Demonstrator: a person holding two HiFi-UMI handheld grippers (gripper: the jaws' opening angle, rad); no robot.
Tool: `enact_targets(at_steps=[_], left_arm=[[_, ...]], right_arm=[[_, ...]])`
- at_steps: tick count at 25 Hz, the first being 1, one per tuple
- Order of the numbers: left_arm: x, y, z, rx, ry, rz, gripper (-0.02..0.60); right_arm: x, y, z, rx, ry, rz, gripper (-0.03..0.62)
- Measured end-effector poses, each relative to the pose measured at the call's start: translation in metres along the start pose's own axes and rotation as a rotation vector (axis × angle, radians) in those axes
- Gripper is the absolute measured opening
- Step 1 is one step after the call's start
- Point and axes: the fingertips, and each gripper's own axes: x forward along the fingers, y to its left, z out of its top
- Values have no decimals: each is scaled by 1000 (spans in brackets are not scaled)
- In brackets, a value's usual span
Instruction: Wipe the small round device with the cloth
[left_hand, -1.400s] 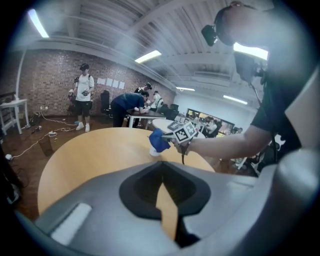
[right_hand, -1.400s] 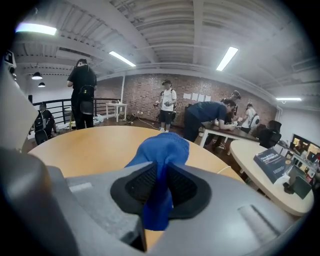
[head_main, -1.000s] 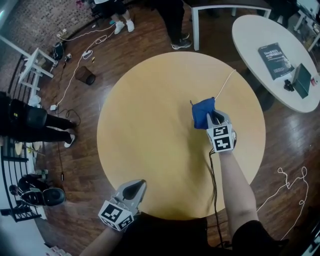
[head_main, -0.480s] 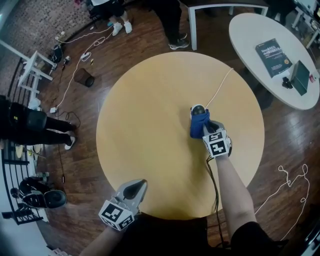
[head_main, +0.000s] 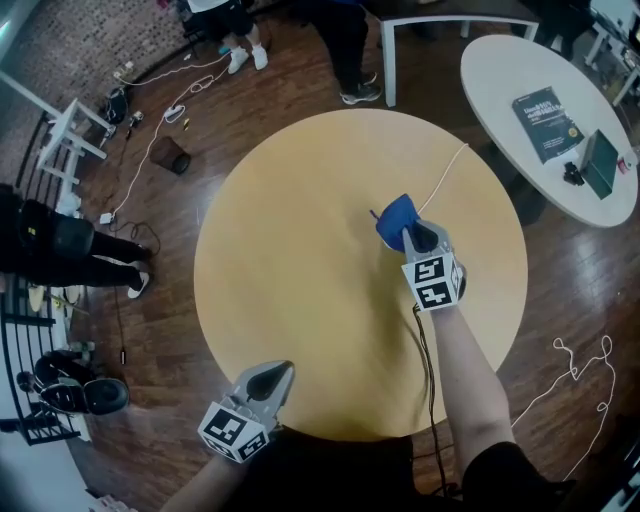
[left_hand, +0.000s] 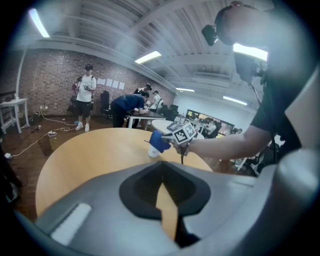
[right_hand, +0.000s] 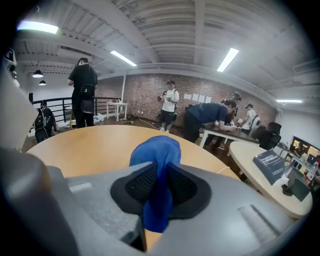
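Ctr-right of frame: my R gripper (head_main: 413, 239), jaws clamped on blue cloth (head_main: 395, 217), has swept it back over small round device (left_hand: 153, 152) on worktop (head_main: 300, 250); wipe looks ongoing. L gripper (head_main: 275, 372) jaws closed, empty.

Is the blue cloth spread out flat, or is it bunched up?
Bunched up: the blue cloth is pinched in the right gripper, whose jaws press on it, and it bulges out ahead as a rounded lump.

No legible text anywhere: the dark book (head_main: 545, 112) on the side table (head_main: 500, 60) has cover print too small to read, and the marker cubes (head_main: 433, 282) on the left gripper (head_main: 270, 375) and right gripper (head_main: 412, 235) carry only black-and-white square patterns.
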Motion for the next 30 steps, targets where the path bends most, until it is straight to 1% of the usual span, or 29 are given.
enact_targets(at_steps=[3,6,9,11,16,20,23,25,28,30], left_arm=[[-3,2,-2,-9,-5,14,5],[-12,9,-6,-23,-4,14,5],[-29,25,5,-22,-21,19,5],[-31,29,14,-21,-29,23,5],[-15,13,11,-32,-6,15,5],[-13,8,12,-19,-1,-1,5],[-8,2,11,-12,4,-5,5],[-4,-2,9,-8,8,-9,5],[-4,-4,8,-3,11,-11,5],[-3,-5,6,-4,9,-10,5]], right_arm=[[1,5,-3,16,3,5,61],[-1,21,-2,-2,0,16,61],[7,42,14,-13,-9,24,61],[13,45,20,-6,-4,33,61],[3,39,4,-9,31,63,61],[3,47,-10,-5,66,95,61],[7,60,-37,3,140,158,61],[6,66,-56,24,179,185,61],[0,65,-64,52,169,168,61],[-9,54,-54,54,113,124,61]])
